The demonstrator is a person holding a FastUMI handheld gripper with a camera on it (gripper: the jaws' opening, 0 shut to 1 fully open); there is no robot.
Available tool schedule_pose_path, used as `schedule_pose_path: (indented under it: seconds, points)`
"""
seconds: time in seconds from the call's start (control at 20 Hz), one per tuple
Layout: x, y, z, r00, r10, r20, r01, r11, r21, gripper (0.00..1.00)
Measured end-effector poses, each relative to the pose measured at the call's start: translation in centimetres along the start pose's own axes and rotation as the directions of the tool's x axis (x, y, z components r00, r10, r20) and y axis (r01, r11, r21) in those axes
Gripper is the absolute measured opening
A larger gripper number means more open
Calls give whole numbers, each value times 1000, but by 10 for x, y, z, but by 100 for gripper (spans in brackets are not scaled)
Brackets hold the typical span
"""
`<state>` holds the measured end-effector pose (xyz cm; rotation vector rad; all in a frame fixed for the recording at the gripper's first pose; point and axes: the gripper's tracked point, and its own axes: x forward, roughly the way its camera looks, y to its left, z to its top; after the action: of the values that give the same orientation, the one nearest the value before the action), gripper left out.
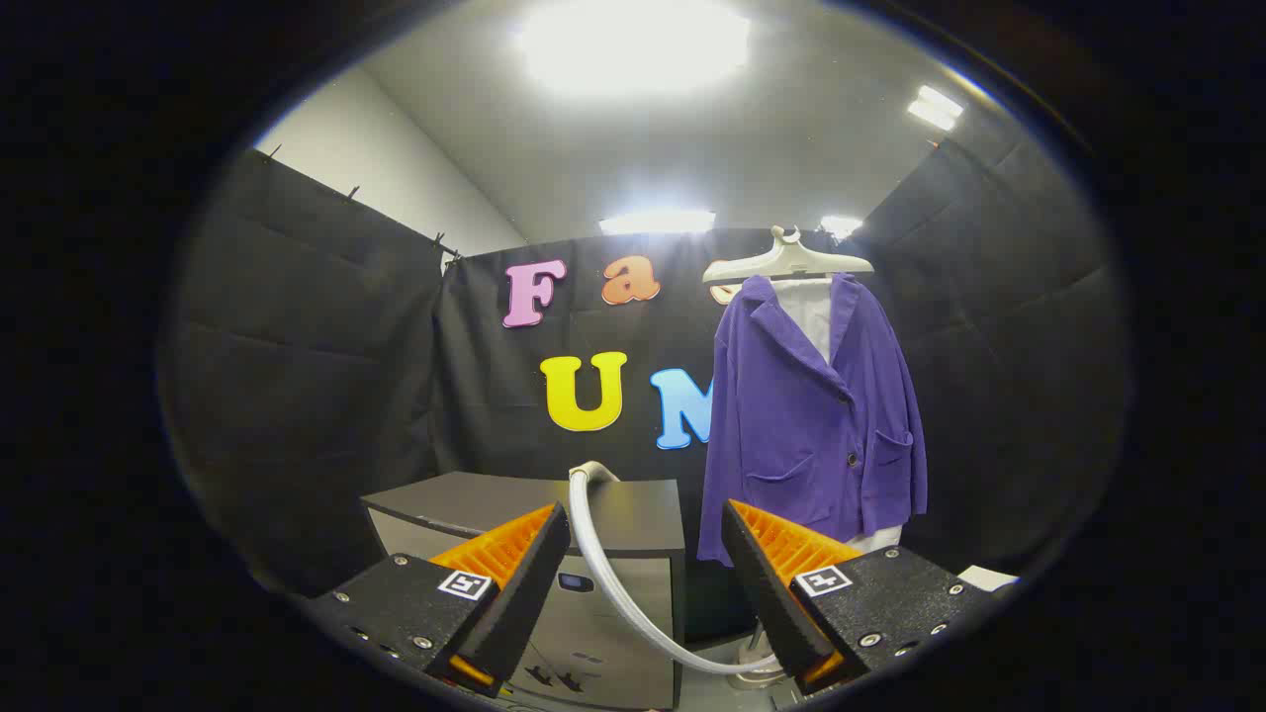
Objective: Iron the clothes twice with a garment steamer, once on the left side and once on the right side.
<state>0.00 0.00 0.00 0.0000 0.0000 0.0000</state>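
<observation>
Tongs (645, 534) wide open, empty — steamer hose (613, 583) betw fingers, purple jacket (806, 425) beyond.

1. The pale hose (605, 554) runs down between the fingers of the tongs (645, 539); its lower end passes behind the right finger (767, 583).
2. The purple jacket (806, 425)'s bottom hem is partly covered by that finger.
3. The grey cabinet (613, 593)'s left front sits behind the left finger (514, 574).
4. The steamer's head cannot be made out.
</observation>
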Motion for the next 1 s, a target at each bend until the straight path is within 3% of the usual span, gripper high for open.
schedule_pose_path:
  seconds: [1.0]
  points:
    - [-19,5,15,1000,-12,-6,12,1000,-24,95]
